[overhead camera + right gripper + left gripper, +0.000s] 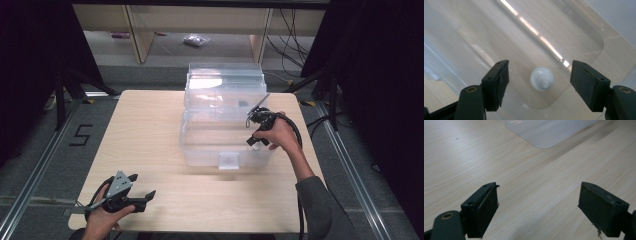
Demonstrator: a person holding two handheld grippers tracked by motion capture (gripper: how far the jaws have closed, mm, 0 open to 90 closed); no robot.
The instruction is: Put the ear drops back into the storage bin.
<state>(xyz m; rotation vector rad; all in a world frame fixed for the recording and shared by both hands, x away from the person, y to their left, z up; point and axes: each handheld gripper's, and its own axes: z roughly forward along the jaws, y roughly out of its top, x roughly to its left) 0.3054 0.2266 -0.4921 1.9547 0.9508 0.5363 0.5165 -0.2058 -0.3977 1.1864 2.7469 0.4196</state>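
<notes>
The small white bottle (542, 79) stands on the floor of the clear box (192, 145), near its front right corner; the box sits at the table's (150, 130) far middle. The right gripper (539, 75) hangs over it, jaws well apart and holding nothing, the bottle between them but untouched. To finish the drop cleanly, I would lift straight up, clear of the box wall. The left gripper (141, 186) rests wide open and empty near the table's front left corner.
</notes>
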